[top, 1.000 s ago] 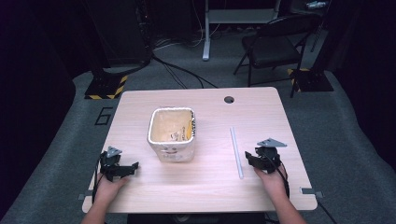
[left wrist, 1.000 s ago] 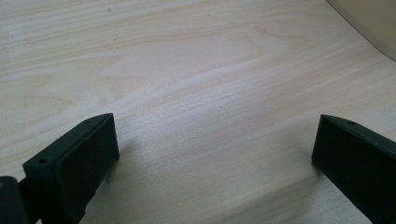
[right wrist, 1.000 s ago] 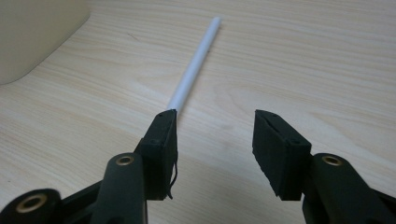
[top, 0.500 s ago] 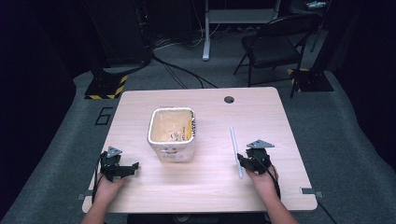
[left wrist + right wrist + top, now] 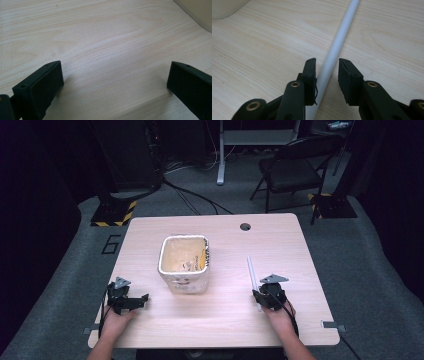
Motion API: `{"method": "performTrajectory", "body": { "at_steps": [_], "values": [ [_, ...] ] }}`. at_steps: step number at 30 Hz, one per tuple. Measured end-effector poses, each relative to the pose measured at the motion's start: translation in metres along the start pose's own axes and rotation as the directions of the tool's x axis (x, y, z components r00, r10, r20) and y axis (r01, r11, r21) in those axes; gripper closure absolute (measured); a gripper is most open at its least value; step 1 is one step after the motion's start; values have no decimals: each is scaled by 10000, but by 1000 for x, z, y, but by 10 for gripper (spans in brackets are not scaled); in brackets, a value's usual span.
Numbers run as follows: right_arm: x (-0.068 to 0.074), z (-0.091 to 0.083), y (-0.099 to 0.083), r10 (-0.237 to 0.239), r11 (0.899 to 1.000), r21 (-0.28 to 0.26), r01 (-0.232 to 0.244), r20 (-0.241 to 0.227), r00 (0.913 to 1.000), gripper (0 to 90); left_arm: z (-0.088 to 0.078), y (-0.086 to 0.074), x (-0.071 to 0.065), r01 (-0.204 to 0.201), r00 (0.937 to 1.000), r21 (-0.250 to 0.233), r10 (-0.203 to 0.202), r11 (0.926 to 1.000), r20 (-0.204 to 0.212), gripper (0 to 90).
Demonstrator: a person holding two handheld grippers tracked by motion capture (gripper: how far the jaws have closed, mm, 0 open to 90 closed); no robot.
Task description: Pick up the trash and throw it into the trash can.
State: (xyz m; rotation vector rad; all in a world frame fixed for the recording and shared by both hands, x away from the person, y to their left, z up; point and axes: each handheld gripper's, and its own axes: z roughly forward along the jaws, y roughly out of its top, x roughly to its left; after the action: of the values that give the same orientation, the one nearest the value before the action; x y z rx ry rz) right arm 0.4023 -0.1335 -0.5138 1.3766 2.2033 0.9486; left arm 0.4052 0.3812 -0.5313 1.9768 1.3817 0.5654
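Right gripper down at the near end of the white rod, jaws just been closing with the rod between them, a sliver of gap on one side. Rod lies flat on the table, right of the tub. Left gripper gapes wide over bare wood.

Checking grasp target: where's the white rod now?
In the high view the white rod lies on the table's right side, right of the tub, between the right gripper's jaws.
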Motion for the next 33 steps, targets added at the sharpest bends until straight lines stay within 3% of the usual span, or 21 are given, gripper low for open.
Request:
{"method": "performTrajectory", "body": {
  "at_steps": [7,9,12,17,33],
  "values": [
    [0,2,-1,-142,9999,75,141,180,9997,733,0,0,0,-23,10000,28,23,10000,7,3],
    [0,1,-2,-188,9998,95,187,178,9997,784,0,0,0,-69,10000,32,69,10000,32,3],
    [0,1,-1,-291,9995,142,288,197,9994,787,0,0,0,-74,10000,23,74,10000,42,3],
    [-2,0,2,132,9994,331,-133,42,9999,791,0,0,0,-76,10000,24,76,10000,42,3],
    [-4,-16,19,-103,9999,128,105,-219,9997,792,0,0,-1,-86,10000,22,86,10000,45,3]
  ]
}}
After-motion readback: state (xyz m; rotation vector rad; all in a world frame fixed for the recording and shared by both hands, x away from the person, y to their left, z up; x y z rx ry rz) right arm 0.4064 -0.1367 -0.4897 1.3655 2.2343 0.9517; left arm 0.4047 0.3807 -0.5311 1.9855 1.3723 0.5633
